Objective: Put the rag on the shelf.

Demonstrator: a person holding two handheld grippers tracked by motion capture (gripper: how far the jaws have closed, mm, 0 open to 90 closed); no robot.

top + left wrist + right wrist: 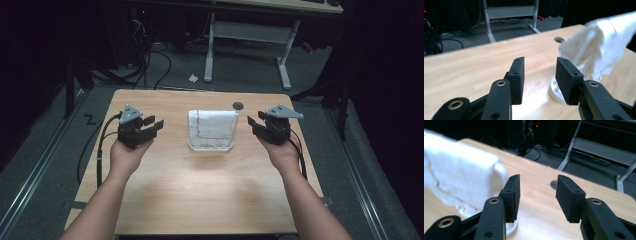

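Towel [212,125] draped over a clear container [211,145] sits mid-table, slightly toward twelve, and I'd call this the approach step: my left gripper [153,124] at its nine o'clock, jaws apart and empty, right gripper [253,124] at three, likewise empty. Next I'd bring both inward onto the cloth's side edges; bare table [200,195] gives room, though the far edge and cable hole [238,105] at twelve-to-one sit near.

No text, label, brand, number or sign can be read in these pictures.
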